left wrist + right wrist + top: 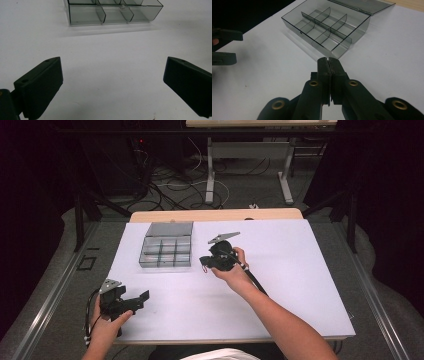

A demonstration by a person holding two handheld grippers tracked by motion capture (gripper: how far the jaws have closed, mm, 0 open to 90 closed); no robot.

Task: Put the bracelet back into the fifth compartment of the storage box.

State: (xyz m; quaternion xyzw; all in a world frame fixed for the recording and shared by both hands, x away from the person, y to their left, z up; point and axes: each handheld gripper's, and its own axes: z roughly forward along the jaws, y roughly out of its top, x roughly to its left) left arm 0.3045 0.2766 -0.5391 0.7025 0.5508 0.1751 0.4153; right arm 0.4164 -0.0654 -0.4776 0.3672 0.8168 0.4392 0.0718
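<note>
The counter (280,270) wears a plain white covering with no pattern, and a strip of pale wood shows along its far edge. The compartment box (166,251) is clear smoky grey plastic. Both the left hand-held gripper (142,297) and the right hand-held gripper (328,62) are matt black, the right showing what look like brass-coloured rivets. Each carries a grey plate (223,237).

obstacle: compartment box (166,251) far-left | elsewhere: bare white tabletop (290,270)
</note>
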